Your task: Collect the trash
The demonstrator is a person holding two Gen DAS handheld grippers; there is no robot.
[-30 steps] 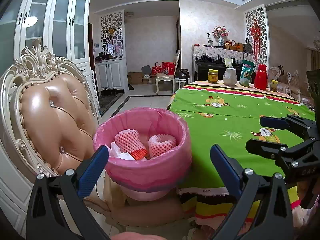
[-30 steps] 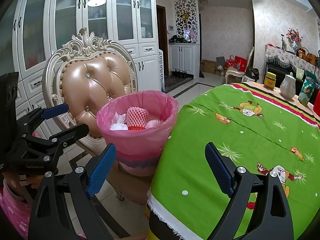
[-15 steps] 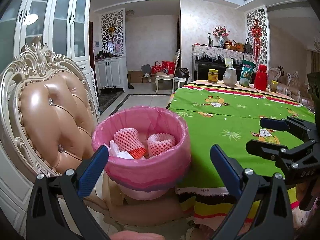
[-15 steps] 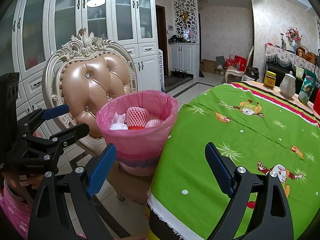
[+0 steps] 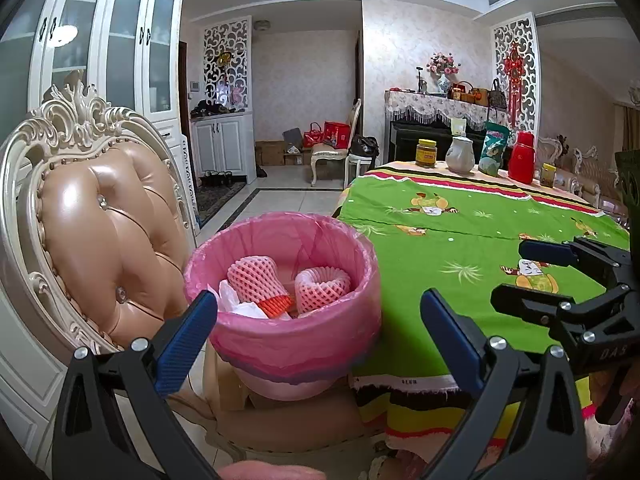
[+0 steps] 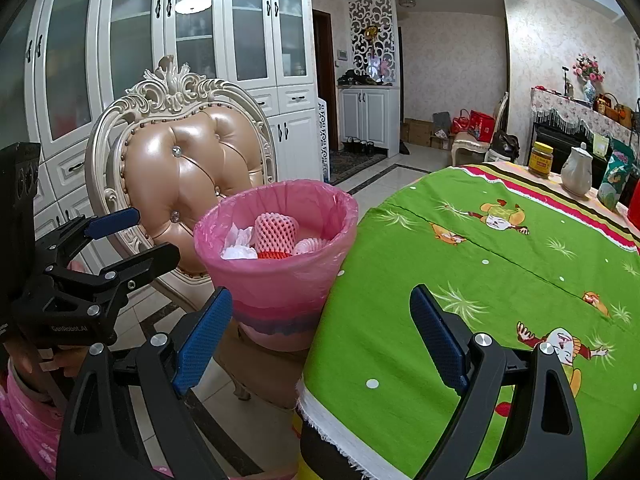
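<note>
- While both claws hang released and empty, the left gripper (image 5: pixel 318 322) frames the bin (image 5: pixel 280 344), whose base hides behind the chair (image 5: pixel 100 216) seat.
- Right gripper (image 6: pixel 320 324) hovers over the table (image 6: pixel 500 280) edge; bin trash (image 6: pixel 276 232) is partly hidden.

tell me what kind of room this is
Most likely a home dining room: a table under a green cartoon tablecloth, an ornate padded chair holding a pink-lined trash bin, and tall white glass-door cabinets.

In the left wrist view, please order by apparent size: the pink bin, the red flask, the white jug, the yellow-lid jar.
1. Pink bin, largest, though also nearest.
2. Red flask and white jug: look alike, not ranked.
3. Yellow-lid jar, smallest.
</note>
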